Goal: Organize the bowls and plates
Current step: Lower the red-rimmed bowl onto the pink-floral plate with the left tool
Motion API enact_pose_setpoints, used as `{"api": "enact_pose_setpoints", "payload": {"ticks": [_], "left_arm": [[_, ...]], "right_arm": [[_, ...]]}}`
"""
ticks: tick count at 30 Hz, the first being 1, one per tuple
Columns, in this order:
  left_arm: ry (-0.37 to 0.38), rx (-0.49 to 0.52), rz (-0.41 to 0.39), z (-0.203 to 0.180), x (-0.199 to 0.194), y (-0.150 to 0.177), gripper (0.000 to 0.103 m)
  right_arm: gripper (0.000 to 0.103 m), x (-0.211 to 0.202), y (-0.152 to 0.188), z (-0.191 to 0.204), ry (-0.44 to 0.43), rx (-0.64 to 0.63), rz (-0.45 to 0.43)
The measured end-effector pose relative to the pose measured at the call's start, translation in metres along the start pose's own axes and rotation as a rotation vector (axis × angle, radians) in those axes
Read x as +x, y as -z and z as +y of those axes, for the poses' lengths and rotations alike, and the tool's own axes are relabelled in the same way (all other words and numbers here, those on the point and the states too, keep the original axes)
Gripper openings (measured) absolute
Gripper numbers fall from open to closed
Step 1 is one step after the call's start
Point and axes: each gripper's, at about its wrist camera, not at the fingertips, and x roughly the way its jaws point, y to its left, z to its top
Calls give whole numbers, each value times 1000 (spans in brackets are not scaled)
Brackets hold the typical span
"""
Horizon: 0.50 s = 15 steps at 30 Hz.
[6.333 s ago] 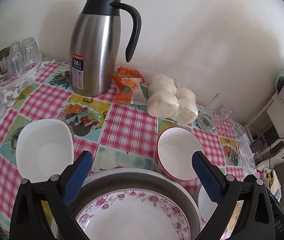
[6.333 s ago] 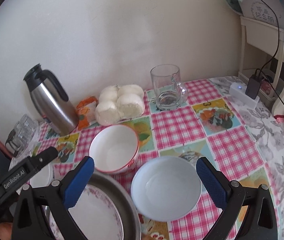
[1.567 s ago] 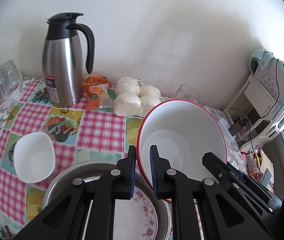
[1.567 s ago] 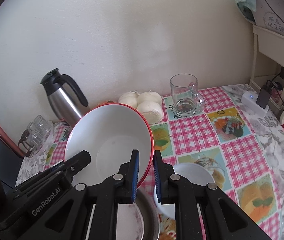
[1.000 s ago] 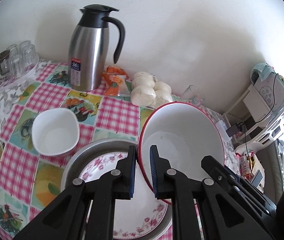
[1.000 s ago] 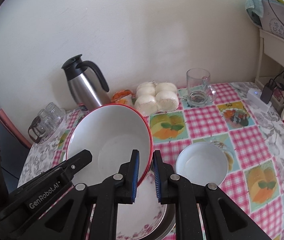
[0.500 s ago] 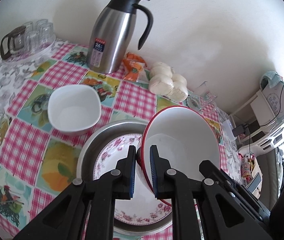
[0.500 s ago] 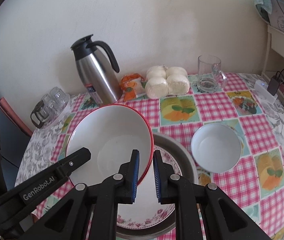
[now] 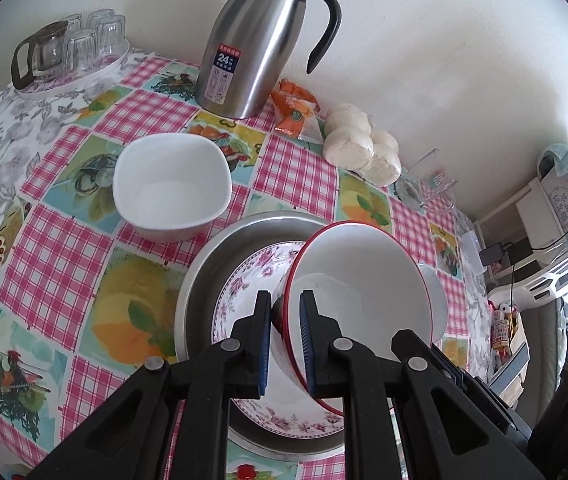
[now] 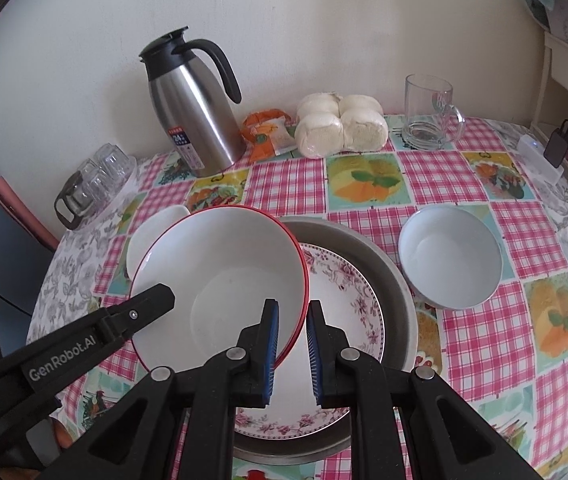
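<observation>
Both grippers clamp the red-rimmed bowl [image 10: 223,280] by opposite sides of its rim: the left gripper [image 9: 286,340] on one edge, the right gripper [image 10: 292,344] on the other. The bowl hangs tilted above the floral plate [image 10: 348,300], which lies in a metal basin [image 10: 396,280]. A square bowl [image 9: 171,184] sits beside the basin toward the thermos [image 9: 255,40]; a round bowl [image 10: 450,262] sits on the basin's opposite side.

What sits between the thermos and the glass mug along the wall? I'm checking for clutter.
In the right wrist view, an orange snack packet and a bag of white buns lie between the thermos and the glass mug.
</observation>
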Motion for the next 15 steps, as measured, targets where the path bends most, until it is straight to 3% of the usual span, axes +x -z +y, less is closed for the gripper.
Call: {"api": "enact_pose_setpoints", "payload": {"ticks": [15], "left_arm": [[-35,2,78,-1,26,4,14]], "right_arm": [[16,26,5,-13,30,33,82]]}}
